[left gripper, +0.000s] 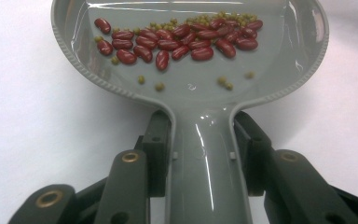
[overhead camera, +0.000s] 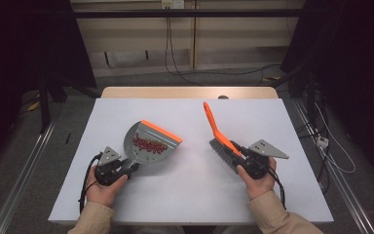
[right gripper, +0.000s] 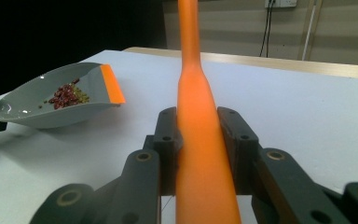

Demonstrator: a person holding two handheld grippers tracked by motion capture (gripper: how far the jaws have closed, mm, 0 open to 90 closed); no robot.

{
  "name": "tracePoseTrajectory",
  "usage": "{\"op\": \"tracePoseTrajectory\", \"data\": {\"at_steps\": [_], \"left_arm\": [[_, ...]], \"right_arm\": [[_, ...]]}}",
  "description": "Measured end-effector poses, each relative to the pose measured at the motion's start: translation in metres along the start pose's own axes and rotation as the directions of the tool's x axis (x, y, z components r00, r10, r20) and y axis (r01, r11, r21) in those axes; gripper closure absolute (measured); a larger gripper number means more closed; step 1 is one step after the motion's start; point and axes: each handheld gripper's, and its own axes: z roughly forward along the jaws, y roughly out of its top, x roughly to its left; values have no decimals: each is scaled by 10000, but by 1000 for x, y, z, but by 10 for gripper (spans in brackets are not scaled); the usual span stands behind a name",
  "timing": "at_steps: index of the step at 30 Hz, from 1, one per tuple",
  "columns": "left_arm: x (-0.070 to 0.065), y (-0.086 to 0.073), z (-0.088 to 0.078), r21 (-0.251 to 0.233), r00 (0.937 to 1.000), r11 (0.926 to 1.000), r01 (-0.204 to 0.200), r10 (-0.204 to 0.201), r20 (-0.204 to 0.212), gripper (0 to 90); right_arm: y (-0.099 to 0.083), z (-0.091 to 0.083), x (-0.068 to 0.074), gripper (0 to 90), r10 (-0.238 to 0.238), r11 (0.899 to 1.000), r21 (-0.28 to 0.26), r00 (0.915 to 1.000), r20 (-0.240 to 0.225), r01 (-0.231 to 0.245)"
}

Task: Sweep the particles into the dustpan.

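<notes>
A grey dustpan (overhead camera: pixel 148 143) with an orange lip (overhead camera: pixel 161 131) lies at the table's left, its pan (left gripper: pixel 191 51) holding several red beans (left gripper: pixel 177 39) and small green peas. My left gripper (overhead camera: pixel 129 168) is shut on the dustpan's handle (left gripper: pixel 207 158), pads pressing both sides. At the right, my right gripper (overhead camera: pixel 241 152) is shut on the orange handle (right gripper: pixel 200 140) of a brush (overhead camera: pixel 222 141) with grey bristles (overhead camera: pixel 224 153) down near the table. The handle (overhead camera: pixel 210 119) points away and up. The dustpan (right gripper: pixel 51 100) also appears at the left of the right gripper view.
The white tabletop (overhead camera: pixel 190 195) stretches between both hands, with a wooden strip (overhead camera: pixel 190 92) along its far edge. Cables (overhead camera: pixel 175 58) and dark stands sit on the floor beyond. A person's hands (overhead camera: pixel 104 190) enter from the bottom edge.
</notes>
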Motion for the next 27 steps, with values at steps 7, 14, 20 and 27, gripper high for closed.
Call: {"op": "tracePoseTrajectory", "data": {"at_steps": [7,14,20,27], "left_arm": [[7,-3,2,218,9978,9993,303,-290,-602,633],[13,-5,3,98,9932,9986,525,-512,-1048,633],[15,-5,6,61,9890,9979,648,-634,-1333,633],[19,-6,8,143,9818,9959,888,-851,-1695,632]], "right_arm": [[0,0,-1,709,30,10000,-38,10000,-9,-30],[1,-3,1,709,-13,10000,-99,10000,20,13],[1,-3,1,709,30,9999,-144,9999,-102,-31],[1,-3,2,708,25,9999,-144,9998,-190,-28]]}}
